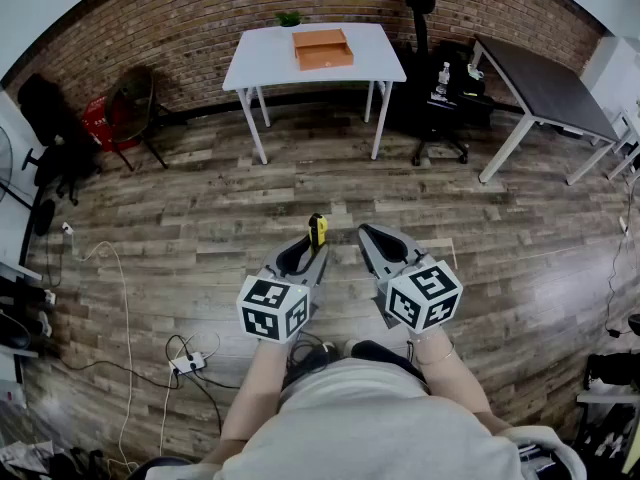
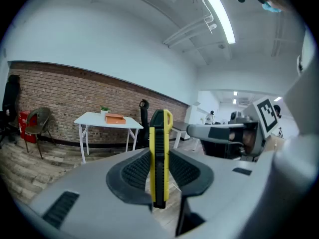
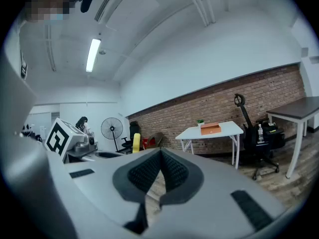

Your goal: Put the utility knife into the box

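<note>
My left gripper (image 1: 315, 246) is shut on a yellow and black utility knife (image 1: 317, 230), held at waist height over the wooden floor. In the left gripper view the knife (image 2: 160, 158) stands upright, clamped between the two black ribbed pads (image 2: 133, 172). My right gripper (image 1: 384, 244) hangs beside it with its jaws shut and nothing between them (image 3: 160, 159). An open orange box (image 1: 322, 48) lies on a white table (image 1: 265, 58) far ahead by the brick wall. The box (image 2: 115, 118) shows small in the left gripper view, and the box (image 3: 211, 129) also in the right gripper view.
A dark table (image 1: 545, 80) stands at the right, and a black office chair (image 1: 435, 93) between the two tables. Chairs and a red seat (image 1: 105, 118) are at the far left. Cables and a power strip (image 1: 190, 364) lie on the floor near my feet. A small plant (image 1: 289, 18) sits behind the box.
</note>
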The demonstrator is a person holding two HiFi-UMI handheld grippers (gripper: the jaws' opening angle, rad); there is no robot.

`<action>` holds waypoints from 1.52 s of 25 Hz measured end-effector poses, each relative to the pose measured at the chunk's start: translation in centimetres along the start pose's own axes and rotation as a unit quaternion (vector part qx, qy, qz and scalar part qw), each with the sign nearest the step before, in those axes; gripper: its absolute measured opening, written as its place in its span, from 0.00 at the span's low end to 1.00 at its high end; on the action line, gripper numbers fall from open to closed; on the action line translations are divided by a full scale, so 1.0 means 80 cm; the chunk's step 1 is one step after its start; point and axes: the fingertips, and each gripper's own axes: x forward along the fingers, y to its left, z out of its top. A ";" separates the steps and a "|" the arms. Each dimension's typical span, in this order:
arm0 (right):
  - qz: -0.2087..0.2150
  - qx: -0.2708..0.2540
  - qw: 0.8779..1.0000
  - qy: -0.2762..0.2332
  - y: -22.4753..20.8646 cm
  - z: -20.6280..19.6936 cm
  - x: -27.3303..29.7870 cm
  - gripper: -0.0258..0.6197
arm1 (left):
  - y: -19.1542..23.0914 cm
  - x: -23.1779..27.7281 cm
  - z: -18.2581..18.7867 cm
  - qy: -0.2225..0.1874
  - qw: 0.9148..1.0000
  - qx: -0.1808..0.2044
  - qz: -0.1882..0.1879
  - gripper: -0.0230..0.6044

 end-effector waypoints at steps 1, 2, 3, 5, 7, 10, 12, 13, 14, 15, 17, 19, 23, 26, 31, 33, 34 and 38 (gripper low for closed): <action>0.002 0.000 1.000 0.002 -0.001 -0.002 -0.002 0.04 | -0.002 0.001 0.000 0.000 1.000 0.000 0.000 0.21; 0.003 0.000 1.000 0.003 -0.002 -0.003 -0.004 0.04 | -0.004 0.002 -0.001 0.001 1.000 0.000 0.000 0.21; 0.005 0.000 1.000 0.004 -0.004 -0.004 -0.006 0.04 | -0.006 0.003 -0.001 0.001 1.000 -0.001 0.000 0.21; 0.008 -0.001 1.000 0.005 -0.006 -0.004 -0.010 0.04 | -0.010 0.006 -0.002 0.001 1.000 -0.001 0.000 0.21; 0.008 -0.003 1.000 0.003 -0.009 -0.003 -0.013 0.04 | -0.014 0.008 -0.002 0.001 1.000 -0.003 0.001 0.21; 0.003 0.001 1.000 -0.006 -0.015 0.000 -0.018 0.04 | -0.018 0.011 -0.003 0.002 1.000 -0.002 0.003 0.21; -0.001 0.007 1.000 -0.011 -0.020 0.001 -0.020 0.04 | -0.020 0.015 0.000 0.000 1.000 -0.001 0.003 0.21; -0.002 0.006 1.000 -0.010 -0.023 0.001 -0.021 0.04 | -0.021 0.018 0.002 -0.001 1.000 0.000 0.003 0.21; -0.004 0.003 1.000 -0.009 -0.027 0.001 -0.022 0.04 | -0.022 0.022 0.004 -0.002 1.000 0.001 0.004 0.21; -0.005 -0.003 1.000 -0.007 -0.031 0.001 -0.023 0.04 | -0.024 0.026 0.007 -0.003 1.000 0.003 0.006 0.21; -0.009 -0.015 1.000 -0.004 -0.040 0.002 -0.026 0.04 | -0.027 0.032 0.013 -0.009 1.000 0.010 0.012 0.21; -0.015 -0.021 1.000 -0.002 -0.050 -0.001 -0.029 0.04 | -0.030 0.037 0.017 -0.015 1.000 0.015 0.018 0.21; -0.016 -0.020 1.000 0.003 -0.065 -0.011 -0.034 0.04 | -0.036 0.046 0.019 -0.026 0.999 0.010 0.028 0.21; -0.011 -0.011 1.000 0.006 -0.075 -0.015 -0.028 0.04 | -0.031 0.052 0.022 -0.038 0.999 -0.002 0.036 0.21; 0.002 0.002 1.000 0.014 -0.094 -0.019 -0.002 0.04 | -0.009 0.075 0.026 -0.032 0.999 -0.008 0.043 0.21; -0.001 0.001 1.000 0.013 -0.103 -0.013 0.014 0.04 | 0.006 0.087 0.031 -0.032 0.999 -0.009 0.041 0.21; -0.003 -0.001 1.000 0.012 -0.110 -0.010 0.023 0.04 | 0.014 0.094 0.034 -0.034 0.999 -0.010 0.037 0.21; -0.019 -0.006 1.000 0.006 -0.145 0.005 0.070 0.04 | 0.054 0.136 0.048 -0.040 0.999 -0.016 0.019 0.21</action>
